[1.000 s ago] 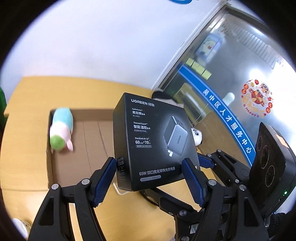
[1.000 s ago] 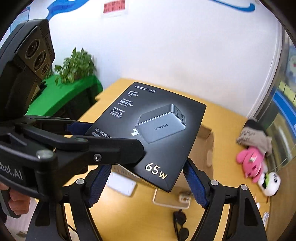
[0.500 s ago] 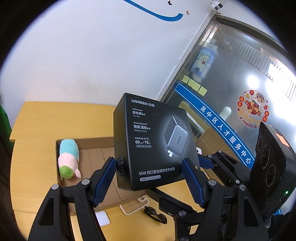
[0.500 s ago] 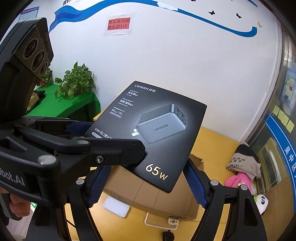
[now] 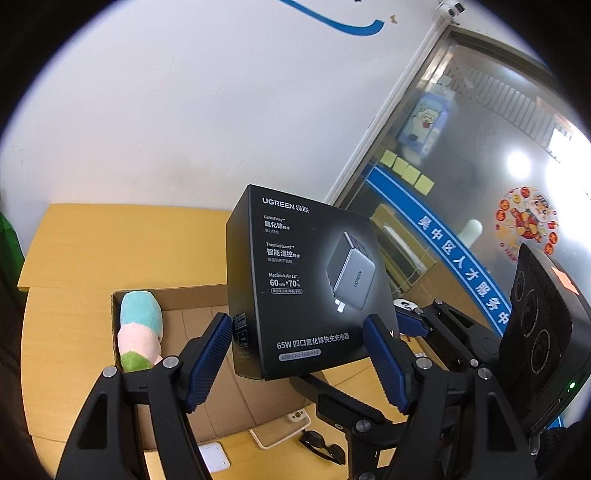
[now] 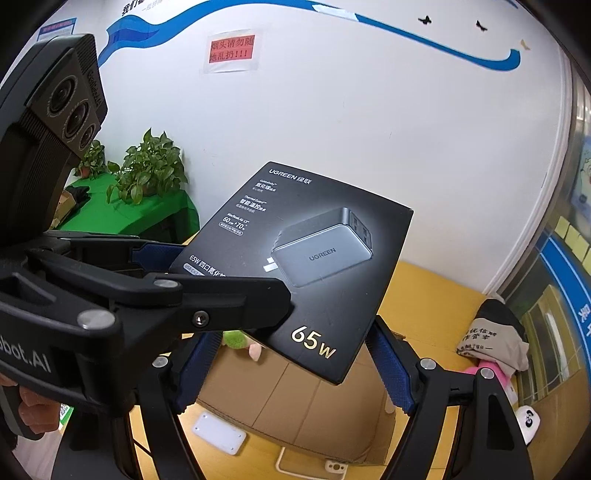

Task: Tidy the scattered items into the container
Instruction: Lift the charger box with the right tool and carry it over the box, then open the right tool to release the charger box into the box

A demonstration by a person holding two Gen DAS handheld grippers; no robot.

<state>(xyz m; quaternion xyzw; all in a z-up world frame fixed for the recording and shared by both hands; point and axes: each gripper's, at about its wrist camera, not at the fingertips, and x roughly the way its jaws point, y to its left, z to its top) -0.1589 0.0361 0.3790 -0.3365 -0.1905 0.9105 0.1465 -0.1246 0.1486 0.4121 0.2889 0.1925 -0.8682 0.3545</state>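
Box (image 5: 306,280) apparently upright, tilted rightward

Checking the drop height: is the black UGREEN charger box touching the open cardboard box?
Apart. Left wrist view shows the black UGREEN charger box held above the cardboard box, whose floor shows beneath it.

plain white wall (image 6: 369,122) behind, painted blue wavy stripe (image 6: 406,33) across top, small black butterfly stickers (image 6: 424,19) near it. red paper notice with chinese text (image 6: 232,49) taped high on wall. pale yellow wooden tabletop (image 5: 110,236) against wall. low stand draped in bright green cloth (image 6: 122,214) in corner, leafy potted plants (image 6: 147,173) on top. grey frosted glass partition (image 5: 480,147) on one side (blue band with white characters (image 5: 461,266), yellow sticky notes (image 5: 406,173), round red festive sticker (image 5: 526,218)). bright light glare (image 5: 519,162) on glass.
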